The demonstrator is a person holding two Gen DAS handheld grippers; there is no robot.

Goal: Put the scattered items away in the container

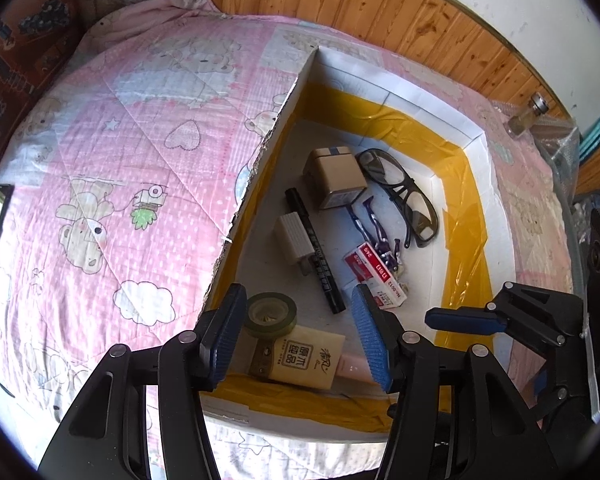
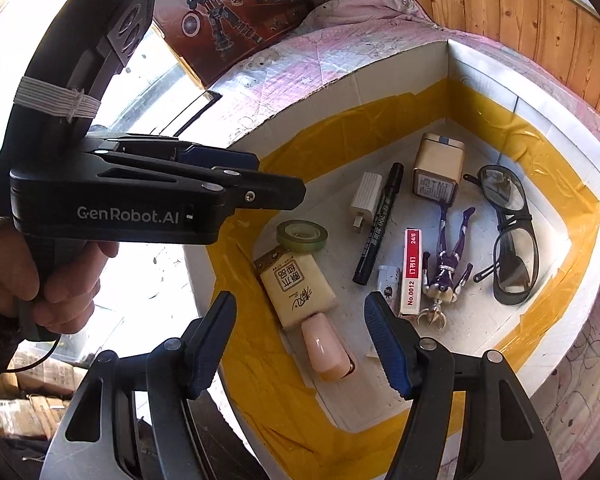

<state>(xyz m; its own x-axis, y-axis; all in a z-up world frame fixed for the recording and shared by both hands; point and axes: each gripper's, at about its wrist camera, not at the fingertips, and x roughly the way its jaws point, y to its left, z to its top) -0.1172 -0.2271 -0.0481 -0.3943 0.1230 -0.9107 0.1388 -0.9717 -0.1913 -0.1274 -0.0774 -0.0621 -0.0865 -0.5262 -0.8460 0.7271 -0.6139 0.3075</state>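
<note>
Both grippers hung over the open box (image 2: 420, 76), a white carton with yellow tape around its inner walls, set on a pink quilt (image 1: 120, 140) printed with bears and hearts. The left gripper (image 1: 298, 344) had its jaws spread wide and held nothing; seen from the right wrist camera it lay on its side above the box's near-left rim, gripped by the person's hand (image 2: 40, 280). The right gripper (image 2: 300, 344) was likewise released, its blue pads apart and empty above the near end of the box.

The items all lay on the box floor. A tissue pack (image 2: 298, 292) sat near the left wall with a roll of green tape (image 2: 302, 236) touching its far end and a pink bottle (image 2: 326, 352) at its near end. Beyond them lay a white charger (image 2: 366, 200) just beside a black marker (image 2: 378, 224), and a small tan box (image 2: 436, 176) farther back. A red-and-white box of staples (image 2: 411, 272) lay next to a purple toy figure (image 2: 446, 264), with a small white item, too small to identify, just to the staples' left. A pair of glasses (image 2: 508, 232) rested along the right wall.
</note>
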